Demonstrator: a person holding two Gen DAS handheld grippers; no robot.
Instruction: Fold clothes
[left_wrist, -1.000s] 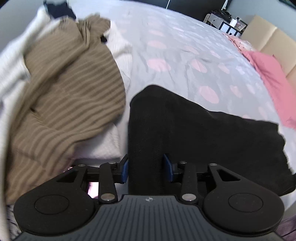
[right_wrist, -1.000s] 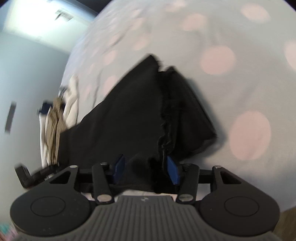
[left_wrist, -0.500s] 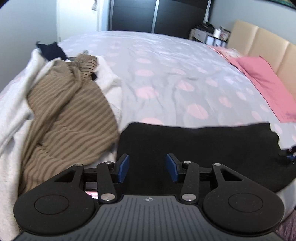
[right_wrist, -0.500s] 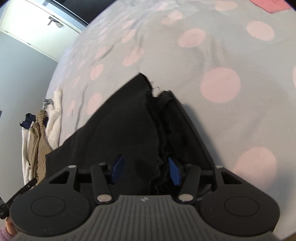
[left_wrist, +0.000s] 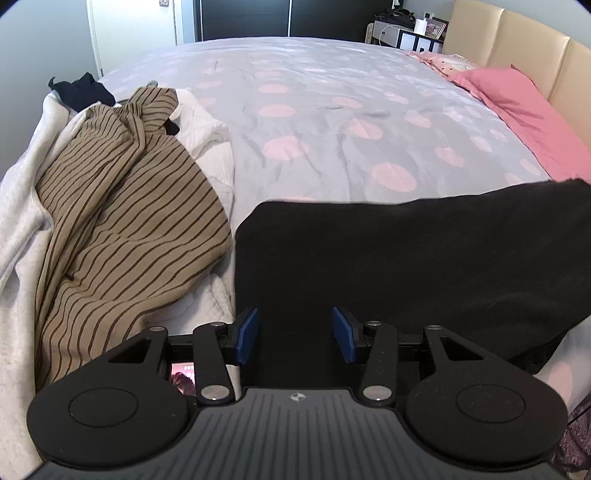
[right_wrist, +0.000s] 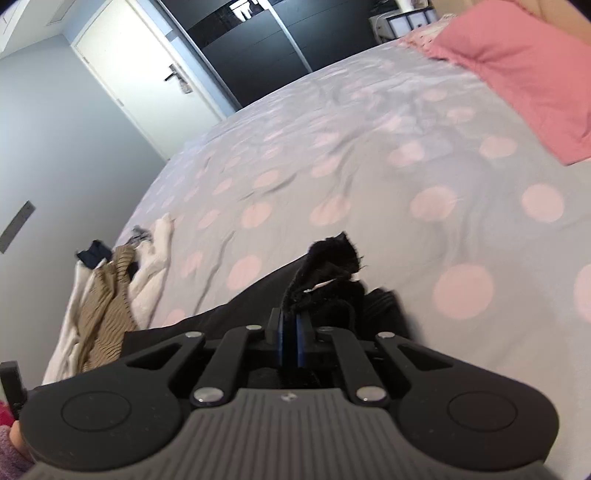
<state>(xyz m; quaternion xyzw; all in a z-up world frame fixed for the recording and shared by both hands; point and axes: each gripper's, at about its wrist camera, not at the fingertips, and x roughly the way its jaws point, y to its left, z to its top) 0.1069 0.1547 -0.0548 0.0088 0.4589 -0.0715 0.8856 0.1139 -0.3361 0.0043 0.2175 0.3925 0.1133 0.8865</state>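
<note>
At the far left of the left wrist view a small dark garment (left_wrist: 82, 90) lies at the bed's corner, beside a white knit garment (left_wrist: 22, 206) that spreads down the edge with a brown striped garment (left_wrist: 125, 206) crumpled on top of it. Just right of that pile lies the black garment (left_wrist: 406, 251), spread flat across the near part of the bed (left_wrist: 332, 110), whose grey cover carries pink dots. The left tongs (left_wrist: 294, 330) stand released — blue pads wide apart over the black cloth's near left part, gripping nothing. Farther right, a pink pillow (left_wrist: 517, 99) rests by the beige headboard (left_wrist: 517, 33), and a white cabinet (left_wrist: 402, 35) stands behind. In the right wrist view, a white door (right_wrist: 147, 81) and dark wardrobe (right_wrist: 266, 48) sit at the back, the clothes pile at lower left. The right tongs (right_wrist: 290, 341) are clenched on the black garment's bunched corner, which stands up above the pads — the rest trails leftward on the bed.
</note>
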